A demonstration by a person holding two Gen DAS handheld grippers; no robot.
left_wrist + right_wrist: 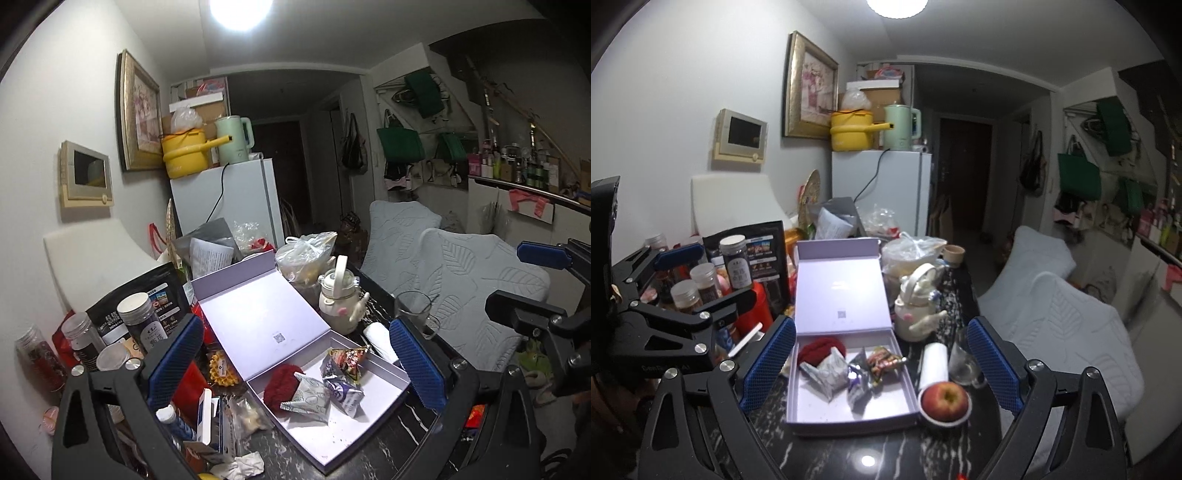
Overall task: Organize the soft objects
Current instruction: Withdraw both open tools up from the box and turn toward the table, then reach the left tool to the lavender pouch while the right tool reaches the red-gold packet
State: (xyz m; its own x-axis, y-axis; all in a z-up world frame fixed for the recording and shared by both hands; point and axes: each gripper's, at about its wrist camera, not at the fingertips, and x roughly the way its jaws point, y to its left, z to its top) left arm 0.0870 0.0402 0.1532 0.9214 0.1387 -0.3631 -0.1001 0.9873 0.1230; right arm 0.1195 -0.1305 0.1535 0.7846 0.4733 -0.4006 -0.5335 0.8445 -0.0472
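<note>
I judge the packing nearly done: the red knit ball [822, 349] and three snack packets [849, 373] already lie in the open box [849, 417] on the counter [849, 458]. Next comes closing its lid [842, 288]. Both my left tongs [295, 363] and right tongs [881, 365] gape wide, holding nothing.

The open lavender box [849, 406] offers free floor along its near half; its far half is occupied by a red knit piece [822, 349] and three snack packets [857, 373]. Access from behind is blocked by the upright lid [842, 284], from the left by jars [701, 284] and a black pouch [764, 254], and from the right by a white teapot [916, 306], a white roll [934, 363], a glass [962, 363] and an apple [945, 400] in its dish, just beside the box's near right corner. Bare dark tabletop [849, 458] in front of the box leaves an unobstructed approach from the near side and from above.
</note>
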